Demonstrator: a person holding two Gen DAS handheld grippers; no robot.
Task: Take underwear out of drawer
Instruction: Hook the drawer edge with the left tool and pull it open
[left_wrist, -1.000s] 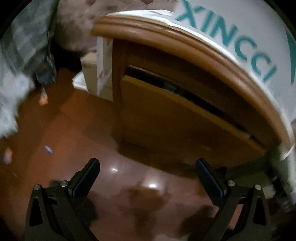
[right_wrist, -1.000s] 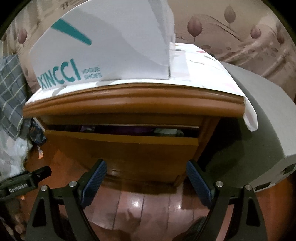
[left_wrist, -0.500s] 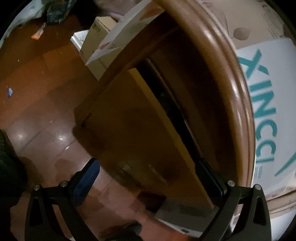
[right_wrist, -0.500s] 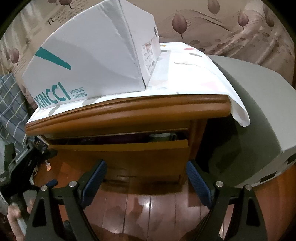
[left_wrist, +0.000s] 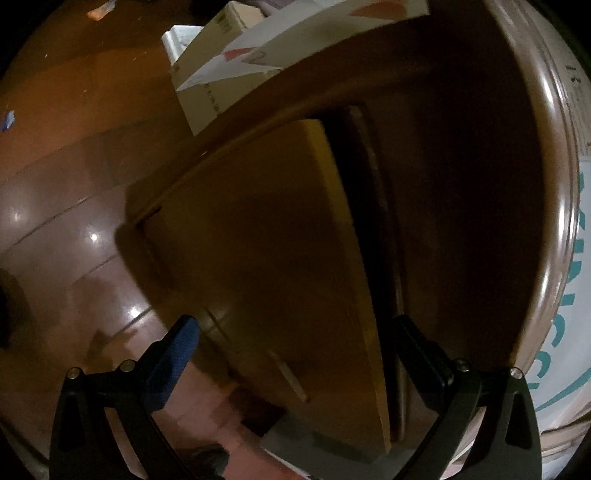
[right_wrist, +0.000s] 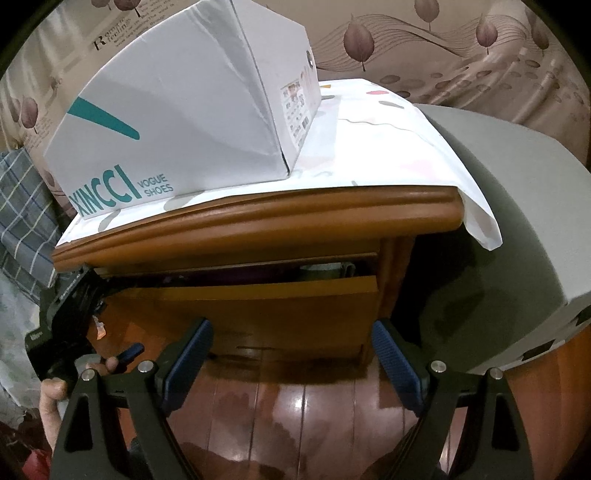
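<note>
Hovering right gripper jaws spread, empty | left gripper jaws spread, straddling the drawer front's top edge | drawer ajar under nightstand | underwear: dark contents in gap, indistinct | shoe box on top.

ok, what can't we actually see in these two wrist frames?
- Drawer contents: right wrist view shows only a narrow dark gap under the nightstand top; no underwear identifiable.
- Same gap in the left wrist view: black, motion-blurred.
- Left gripper contact with the drawer front: unclear, dim and blurred.
- Shoe box label: too small to read.
- The person's hand: cut off by the frame edge.
</note>
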